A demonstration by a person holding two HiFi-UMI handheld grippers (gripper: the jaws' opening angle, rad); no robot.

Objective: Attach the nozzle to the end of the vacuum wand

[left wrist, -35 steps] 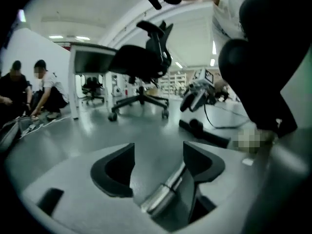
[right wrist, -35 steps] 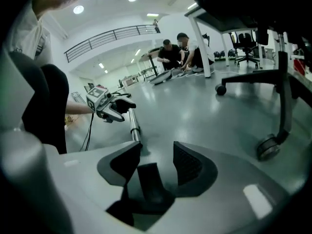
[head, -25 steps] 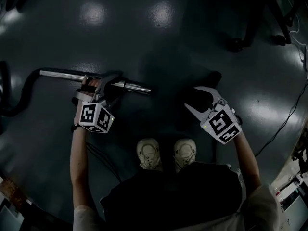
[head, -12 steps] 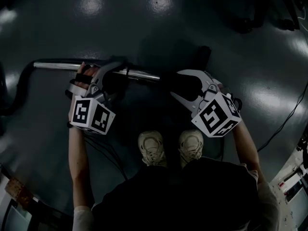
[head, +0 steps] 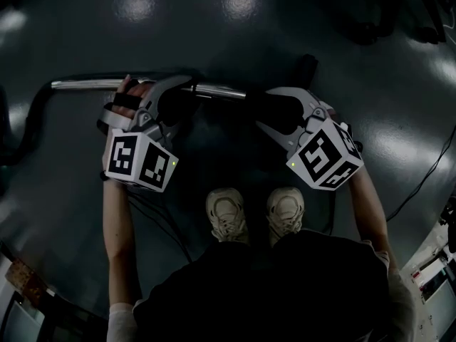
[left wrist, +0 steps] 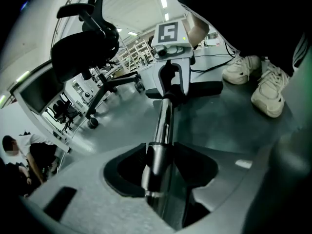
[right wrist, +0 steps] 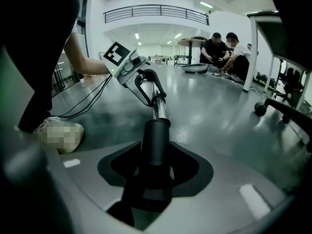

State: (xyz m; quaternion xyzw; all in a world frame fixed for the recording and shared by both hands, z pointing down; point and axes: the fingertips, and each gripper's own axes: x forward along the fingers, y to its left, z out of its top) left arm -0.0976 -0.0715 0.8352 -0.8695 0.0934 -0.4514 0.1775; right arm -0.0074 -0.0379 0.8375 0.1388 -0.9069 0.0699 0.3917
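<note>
The silver vacuum wand (head: 85, 85) runs left to right above the floor, and its left end joins a black hose (head: 28, 130). My left gripper (head: 178, 105) grips the wand near its right end, its jaws still closing on the tube (left wrist: 163, 126). My right gripper (head: 274, 112) is shut on the black nozzle (head: 285, 109). In the right gripper view the nozzle's round neck (right wrist: 156, 140) lines up with the wand's end (right wrist: 158, 108) and meets it. How deep the neck sits on the wand is hidden.
The person's two pale shoes (head: 228, 216) (head: 285, 212) stand just below the grippers. Cables (head: 420, 184) trail over the dark floor at the right. A black office chair (left wrist: 87, 43) stands beyond the wand. Two people (right wrist: 224, 50) crouch far off.
The left gripper has lifted the wand off the floor. The right gripper has carried the nozzle to the left, up to the wand's right end.
</note>
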